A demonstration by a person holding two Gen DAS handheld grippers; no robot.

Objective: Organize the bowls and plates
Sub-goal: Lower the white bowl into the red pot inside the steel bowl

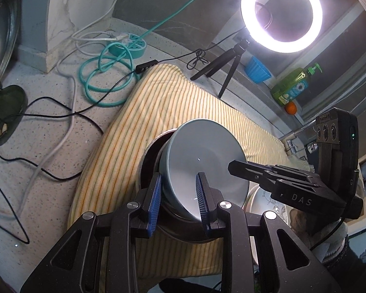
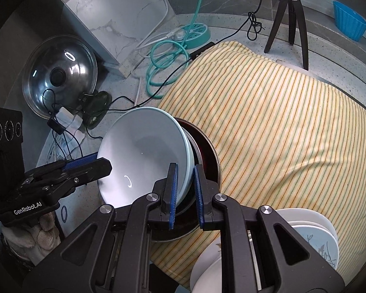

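A pale blue-grey bowl (image 1: 205,156) (image 2: 144,153) is held tilted on edge, partly inside a dark metal pot (image 1: 148,161) (image 2: 207,161) that rests on a yellow striped cloth (image 1: 158,112) (image 2: 280,122). My left gripper (image 1: 179,200) is shut on the bowl's near rim, one blue pad on each side. My right gripper (image 2: 185,193) is shut on the opposite rim, and it also shows in the left wrist view (image 1: 275,178). The left gripper shows in the right wrist view (image 2: 85,166).
White plates and bowls (image 2: 314,234) stand at the lower right, below the cloth. A glass pot lid (image 2: 58,75) leans at the left. Cables and a teal power strip (image 1: 129,46) lie on the counter. A ring light on a tripod (image 1: 280,12) and a green soap bottle (image 1: 292,85) stand behind.
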